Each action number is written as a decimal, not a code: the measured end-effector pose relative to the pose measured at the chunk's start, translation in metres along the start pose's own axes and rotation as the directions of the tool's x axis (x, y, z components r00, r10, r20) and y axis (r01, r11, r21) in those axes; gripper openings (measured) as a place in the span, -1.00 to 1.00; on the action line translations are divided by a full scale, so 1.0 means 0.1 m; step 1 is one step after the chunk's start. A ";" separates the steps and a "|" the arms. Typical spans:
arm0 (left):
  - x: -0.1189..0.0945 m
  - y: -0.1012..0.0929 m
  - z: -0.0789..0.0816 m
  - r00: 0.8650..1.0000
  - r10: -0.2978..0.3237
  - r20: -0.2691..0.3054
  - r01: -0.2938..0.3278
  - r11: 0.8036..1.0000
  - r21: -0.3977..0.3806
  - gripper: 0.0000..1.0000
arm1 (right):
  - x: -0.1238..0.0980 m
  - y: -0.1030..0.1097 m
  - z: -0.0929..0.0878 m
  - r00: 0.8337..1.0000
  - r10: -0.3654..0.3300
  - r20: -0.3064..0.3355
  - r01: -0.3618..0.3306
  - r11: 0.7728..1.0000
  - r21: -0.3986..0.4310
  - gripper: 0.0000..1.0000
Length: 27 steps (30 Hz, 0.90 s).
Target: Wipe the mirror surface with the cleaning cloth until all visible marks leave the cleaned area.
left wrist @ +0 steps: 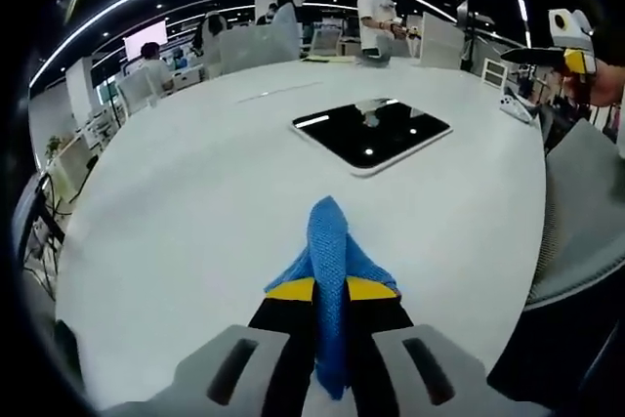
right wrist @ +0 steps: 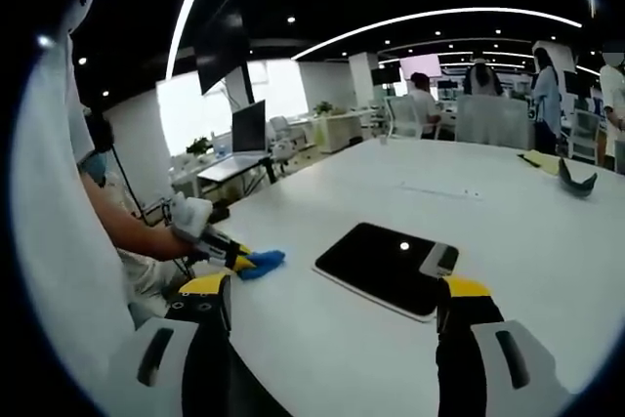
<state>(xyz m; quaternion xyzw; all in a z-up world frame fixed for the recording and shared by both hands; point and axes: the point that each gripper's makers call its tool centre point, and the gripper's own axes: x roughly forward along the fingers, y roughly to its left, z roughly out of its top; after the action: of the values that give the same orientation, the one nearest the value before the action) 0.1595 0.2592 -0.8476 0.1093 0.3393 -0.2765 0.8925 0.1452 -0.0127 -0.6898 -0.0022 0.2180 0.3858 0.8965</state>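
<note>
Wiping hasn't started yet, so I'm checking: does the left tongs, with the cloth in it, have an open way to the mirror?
Probably yes. The left tongs is shut on the blue cloth, and bare white table lies between it and the mirror. The right tongs hangs open, off to the side.

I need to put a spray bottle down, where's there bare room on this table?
The white table is bare between the blue cloth in the left hand-held gripper and the mirror, and widely beyond the mirror toward the far chairs. The far edge near the standing people is busier.
</note>
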 end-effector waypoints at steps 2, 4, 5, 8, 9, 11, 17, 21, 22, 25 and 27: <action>0.01 0.01 0.00 1.000 0.001 0.002 -0.001 1.000 -0.009 -0.86 | -0.01 -0.01 0.00 1.000 -0.002 0.001 0.002 1.000 0.000 0.71; 0.01 0.01 0.01 1.000 0.003 0.005 -0.003 1.000 -0.019 -0.86 | -0.03 -0.01 0.00 1.000 -0.004 0.002 0.004 1.000 0.002 0.71; 0.01 0.01 0.01 1.000 0.004 0.006 -0.004 1.000 -0.013 -0.87 | -0.03 -0.02 0.00 1.000 -0.004 0.004 0.004 1.000 0.002 0.70; 0.02 0.01 0.03 1.000 0.006 0.007 -0.006 1.000 -0.020 -0.87 | -0.05 -0.02 -0.01 1.000 -0.002 0.004 0.002 1.000 0.002 0.68; 0.02 0.01 0.03 1.000 0.008 0.008 -0.008 1.000 -0.018 -0.87 | -0.05 -0.02 -0.01 1.000 -0.001 0.004 0.001 1.000 0.001 0.68; 0.03 0.01 0.07 1.000 0.009 0.012 -0.009 1.000 -0.021 -0.87 | -0.06 -0.03 -0.01 1.000 -0.002 0.003 0.002 1.000 0.001 0.68; 0.06 0.04 0.18 0.999 0.022 0.025 -0.021 0.999 -0.028 -0.87 | -0.10 -0.05 0.00 1.000 -0.009 0.011 0.009 1.000 0.007 0.67; 0.09 0.04 0.23 0.999 0.020 0.027 -0.020 1.000 -0.019 -0.87 | -0.12 -0.07 -0.02 1.000 -0.017 0.013 0.016 1.000 0.012 0.67; 0.10 0.04 0.24 0.999 0.020 0.028 -0.019 1.000 -0.019 -0.87 | -0.13 -0.07 -0.02 1.000 -0.018 0.015 0.018 1.000 0.013 0.66; 0.11 0.05 0.25 0.999 0.021 0.028 -0.020 1.000 -0.013 -0.87 | -0.15 -0.08 -0.03 1.000 -0.026 0.017 0.025 1.000 0.017 0.66; 0.12 0.05 0.25 0.999 0.020 0.025 -0.019 1.000 -0.012 -0.87 | -0.16 -0.09 -0.03 0.999 -0.033 0.021 0.032 0.999 0.023 0.66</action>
<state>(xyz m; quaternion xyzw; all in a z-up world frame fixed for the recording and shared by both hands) 0.1834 0.2482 -0.8372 0.1038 0.3287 -0.2671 0.8999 0.1404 -0.0309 -0.6881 0.0083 0.2129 0.3686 0.9048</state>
